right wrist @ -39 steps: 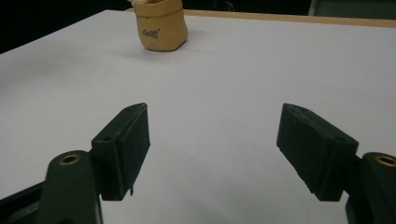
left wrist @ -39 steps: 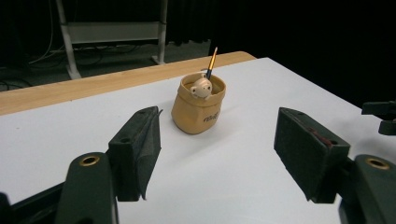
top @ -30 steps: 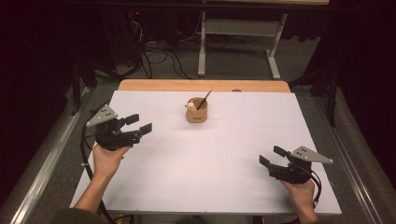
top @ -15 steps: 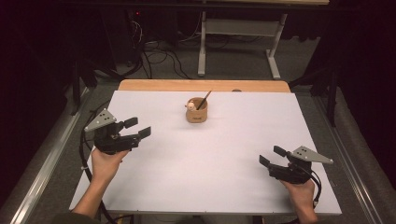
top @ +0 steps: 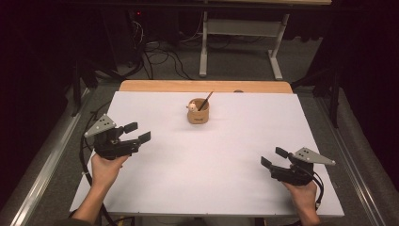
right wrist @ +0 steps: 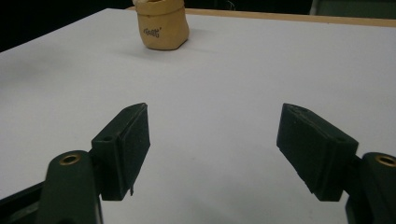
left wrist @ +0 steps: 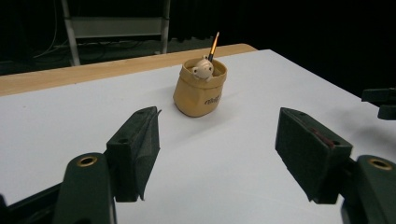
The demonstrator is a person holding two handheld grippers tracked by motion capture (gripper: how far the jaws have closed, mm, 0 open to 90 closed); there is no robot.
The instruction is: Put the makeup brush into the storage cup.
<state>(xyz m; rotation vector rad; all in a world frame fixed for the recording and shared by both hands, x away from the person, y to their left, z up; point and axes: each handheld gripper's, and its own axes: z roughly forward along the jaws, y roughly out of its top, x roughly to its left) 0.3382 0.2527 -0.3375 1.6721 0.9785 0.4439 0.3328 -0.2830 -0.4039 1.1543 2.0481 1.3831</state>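
Holding a gripper in each hand, I have both hovering over the white table top [top: 226, 160], well apart from one another and from the small tan pouch-shaped holder [top: 198, 113] that sits toward the far middle of the sheet. My left gripper [top: 133, 132] is at the left side, roughly midway between the near and far edges, its jaws spread wide with nothing between them but bare white surface. My right gripper [top: 274, 157] is at the near right, nearer to me than the left one, and its jaws are likewise spread wide and empty.

The holder stands upright on the table, with a thin brush [top: 205, 100] leaning out of its mouth toward the far right and a small pale figure [top: 192, 106] (a little animal, by the look of its eyes) peeking over the rim. In the left gripper view the holder [left wrist: 200, 87] sits beyond and between my two black jaws, a little left of centre, the brush's [left wrist: 214, 45] orange handle rising behind the figure [left wrist: 203, 69]; dark lettering marks the holder's front, too small to read. At the right edge of that view the tips of my other gripper [left wrist: 380, 102] come in.

In the right gripper view the holder [right wrist: 161, 27] lies far off at the upper left, cut by the top edge, well clear of the jaws. A strip of bare wood [top: 202, 86] runs along the table's far edge beyond the white sheet.
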